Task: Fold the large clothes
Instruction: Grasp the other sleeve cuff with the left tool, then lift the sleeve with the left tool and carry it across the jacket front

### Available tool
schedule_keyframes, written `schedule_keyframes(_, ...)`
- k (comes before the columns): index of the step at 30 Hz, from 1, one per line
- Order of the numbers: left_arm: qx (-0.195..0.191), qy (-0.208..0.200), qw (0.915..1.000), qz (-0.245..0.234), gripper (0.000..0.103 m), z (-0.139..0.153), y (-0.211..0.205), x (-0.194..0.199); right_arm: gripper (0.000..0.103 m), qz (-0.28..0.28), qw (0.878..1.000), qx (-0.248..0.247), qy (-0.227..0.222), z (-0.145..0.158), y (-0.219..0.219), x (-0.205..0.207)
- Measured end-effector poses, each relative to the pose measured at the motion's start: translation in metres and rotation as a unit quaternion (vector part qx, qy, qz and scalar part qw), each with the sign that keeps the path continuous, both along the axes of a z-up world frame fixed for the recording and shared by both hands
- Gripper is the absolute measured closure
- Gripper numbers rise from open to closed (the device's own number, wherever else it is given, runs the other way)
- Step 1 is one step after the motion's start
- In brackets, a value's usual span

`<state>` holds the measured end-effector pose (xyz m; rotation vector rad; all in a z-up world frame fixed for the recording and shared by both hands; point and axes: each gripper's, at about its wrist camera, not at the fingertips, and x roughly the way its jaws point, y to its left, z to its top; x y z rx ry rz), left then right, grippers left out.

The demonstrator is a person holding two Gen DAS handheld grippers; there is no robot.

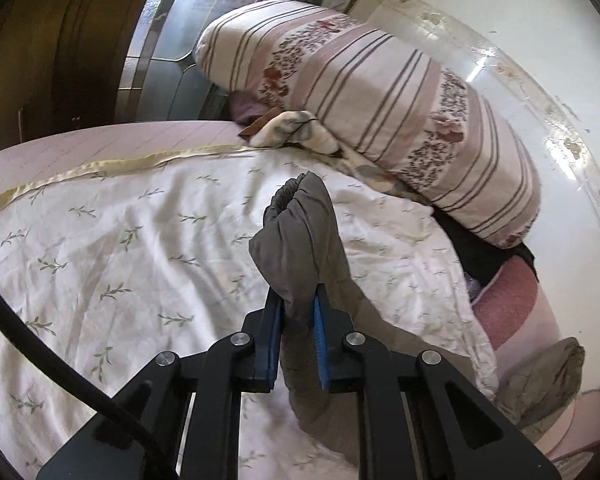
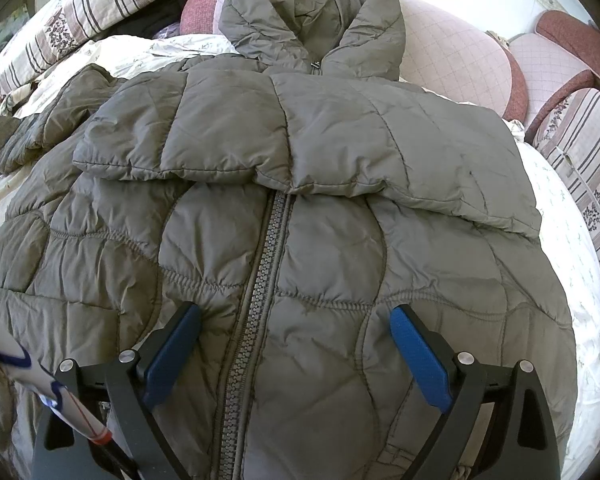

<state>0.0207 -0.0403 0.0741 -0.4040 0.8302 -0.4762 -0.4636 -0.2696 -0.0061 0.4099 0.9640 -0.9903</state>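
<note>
Two grippers, one garment. Left gripper (image 1: pixel 298 300): blue-padded fingers (image 1: pixel 274 344) pinched tight on the gathered cuff end of a grey sleeve (image 1: pixel 300 236), which is lifted clear of the bed; the cuff's elastic edge stands above the fingertips, and the rest of the sleeve trails down and to the right beneath the tool. Right gripper (image 2: pixel 296 316): fingers spread wide, one blue pad on either side of the zip (image 2: pixel 256 312), holding nothing, poised over the lower front of the coat.

Item: grey quilted coat (image 2: pixel 300 240), hooded, laid front-up on the bed with the zip closed; hood (image 2: pixel 312 12) at the far end, one sleeve folded across the chest.

Surroundings: white sheet with leaf sprigs (image 1: pixel 120 248) under the coat; striped floral bolster (image 1: pixel 380 112) along the wall; pink checked cushions (image 2: pixel 460 56) beyond the hood; black cable (image 1: pixel 60 364) crossing the left view.
</note>
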Motion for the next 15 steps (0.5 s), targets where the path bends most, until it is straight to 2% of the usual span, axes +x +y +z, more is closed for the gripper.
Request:
schedule_keyframes(4, -0.014, -0.007, 0.9998, -0.015, 0.089, 0.014, -0.006, -0.009, 0.005, 0.000, 1.000, 0.001, -0.001, 0.000, 0.000, -0.001)
schedule_keyframes(9, -0.027, -0.042, 0.9977, -0.045, 0.089, 0.042, -0.017, -0.035, 0.005, -0.003, 1.000, 0.002, -0.006, 0.003, 0.001, -0.002)
schedule_keyframes(15, -0.032, -0.085, 0.9901, -0.106, 0.089, 0.074, -0.045, -0.078, 0.005, -0.004, 0.999, -0.023, -0.026, 0.022, 0.007, -0.008)
